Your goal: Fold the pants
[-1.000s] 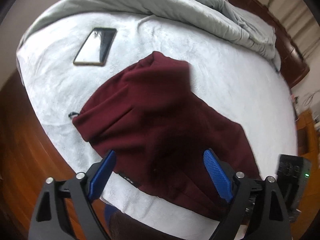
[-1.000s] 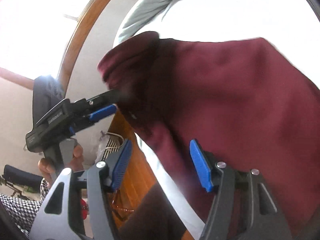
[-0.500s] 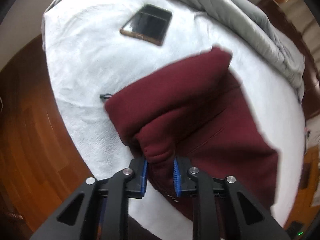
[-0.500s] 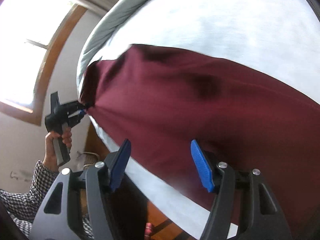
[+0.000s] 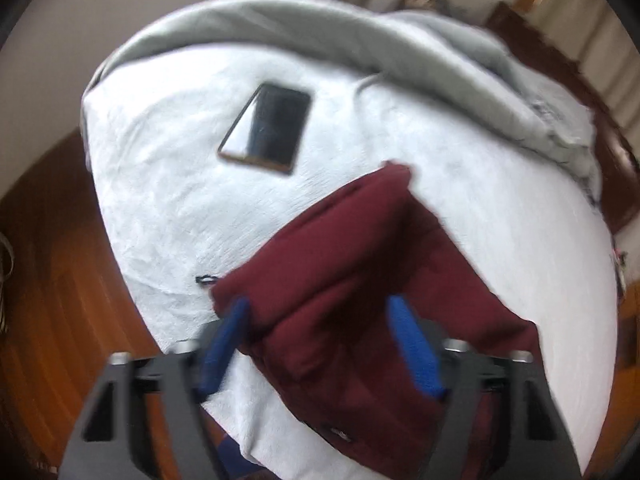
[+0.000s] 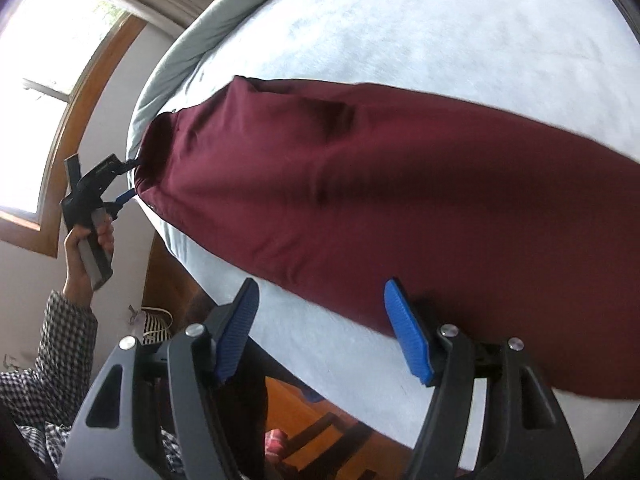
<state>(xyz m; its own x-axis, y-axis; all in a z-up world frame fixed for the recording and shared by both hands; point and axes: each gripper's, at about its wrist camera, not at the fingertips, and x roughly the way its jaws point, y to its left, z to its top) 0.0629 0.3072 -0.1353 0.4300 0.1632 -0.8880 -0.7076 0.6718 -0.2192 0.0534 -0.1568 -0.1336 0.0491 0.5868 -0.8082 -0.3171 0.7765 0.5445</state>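
**A:** Left wrist view: the maroon pants (image 5: 360, 300) lie folded on the white blanket (image 5: 168, 208), reaching to the blanket's near edge. Your left gripper (image 5: 320, 344) has its blue fingers (image 5: 224, 344) spread wide, one on each side of the folded end, gripping nothing.

**B:** And the right side?

**A:** In the right wrist view the pants (image 6: 380, 208) run as one long band across the blanket (image 6: 420, 32). Your right gripper (image 6: 324, 328) sits at the near long edge of the pants with its fingers (image 6: 408, 332) apart; the right finger is in front of the fabric, the left over bare blanket. At the far end of the pants you can see your left gripper (image 6: 128, 184), jaws spread beside the cloth.

**B:** How much room around the pants?

**A:** Beyond the pants, bare blanket stretches to the grey duvet (image 5: 360, 40). A phone (image 5: 266, 128) lies well apart from the pants' far corner. A small dark cord (image 5: 206, 279) pokes out at the left edge of the pants. Past the pants' near end, the blanket drops to wooden floor (image 5: 52, 280).
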